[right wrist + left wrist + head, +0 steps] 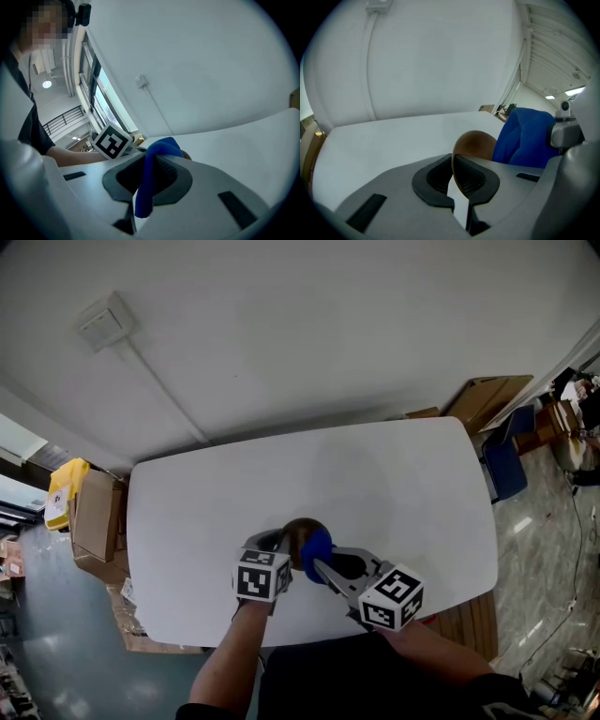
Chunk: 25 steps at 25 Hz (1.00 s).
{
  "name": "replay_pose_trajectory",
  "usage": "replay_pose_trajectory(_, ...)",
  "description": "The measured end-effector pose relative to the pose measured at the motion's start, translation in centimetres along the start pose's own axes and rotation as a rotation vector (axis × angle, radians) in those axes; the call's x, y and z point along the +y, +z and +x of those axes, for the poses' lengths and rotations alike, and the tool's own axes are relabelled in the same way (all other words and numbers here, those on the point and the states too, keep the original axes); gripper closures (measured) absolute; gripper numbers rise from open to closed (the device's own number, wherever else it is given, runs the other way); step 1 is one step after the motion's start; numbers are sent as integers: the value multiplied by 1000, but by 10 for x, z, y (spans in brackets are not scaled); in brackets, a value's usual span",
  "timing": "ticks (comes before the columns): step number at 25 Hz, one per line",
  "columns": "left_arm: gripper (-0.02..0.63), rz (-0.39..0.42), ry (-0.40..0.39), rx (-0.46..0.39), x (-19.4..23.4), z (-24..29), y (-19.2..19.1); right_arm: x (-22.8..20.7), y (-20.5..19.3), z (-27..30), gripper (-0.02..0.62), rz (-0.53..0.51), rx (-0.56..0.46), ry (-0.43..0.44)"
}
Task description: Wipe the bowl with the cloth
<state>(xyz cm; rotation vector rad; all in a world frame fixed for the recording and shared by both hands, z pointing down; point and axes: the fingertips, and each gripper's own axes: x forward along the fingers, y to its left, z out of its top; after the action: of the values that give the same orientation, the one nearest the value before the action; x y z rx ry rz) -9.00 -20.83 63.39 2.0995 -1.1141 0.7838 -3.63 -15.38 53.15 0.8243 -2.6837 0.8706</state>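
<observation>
Pinches the thin rim of the brown bowl [476, 143] in the left claw [454, 163], jaws narrow and almost together, with the rim standing on edge between the pads. Clamps a fold of the blue cloth [161, 146] in the right claw [152, 161], jaws tight on it, with a tail hanging below the pads and a bunched lump past the tips.

Shows that lump just right of the bowl in the left gripper view, touching it or very nearly; cannot tell which.

In the head view, places both claws close to the near edge of the white worktop [394, 474], about mid-width. Has the left claw at the bowl's near-left. Brings the right claw in from the near right, cloth over the bowl's near-right side.

Leaves open whether the bowl rests on the worktop or hangs clear of it, and which way its hollow faces.

Turns, by this reading, on one relation: bowl directly left of the cloth, rim upright. Calls for only a short leftward sweep of the right claw to lay cloth on bowl, with the left claw merely steadying. Looks to be at the very start of wiping, or just short of first contact.
</observation>
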Motion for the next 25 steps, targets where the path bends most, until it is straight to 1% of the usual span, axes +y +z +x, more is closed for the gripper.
replay_pose_trajectory(3,588,60,26,-51,-11,-26,20,19,12,0,563,-37,-17,24)
replay_pose_trajectory(5,588,82,36,-91,-18,-40,34,29,20,2,563,-69,-28,30)
replay_pose_trajectory(9,586,102,53,-166,-25,-63,60,36,35,7,563,-107,-43,2)
replay_pose_trajectory(13,586,138,74,-214,-34,-83,74,39,41,8,563,-98,-41,-25)
replay_pose_trajectory(18,575,197,85,-274,-46,-103,83,41,40,13,563,-40,-20,-48)
replay_pose_trajectory(21,569,207,70,-288,-50,-110,81,42,36,12,563,-52,-2,-78)
replay_pose_trajectory(25,571,206,71,-290,-41,-120,70,44,27,9,563,-64,27,-116)
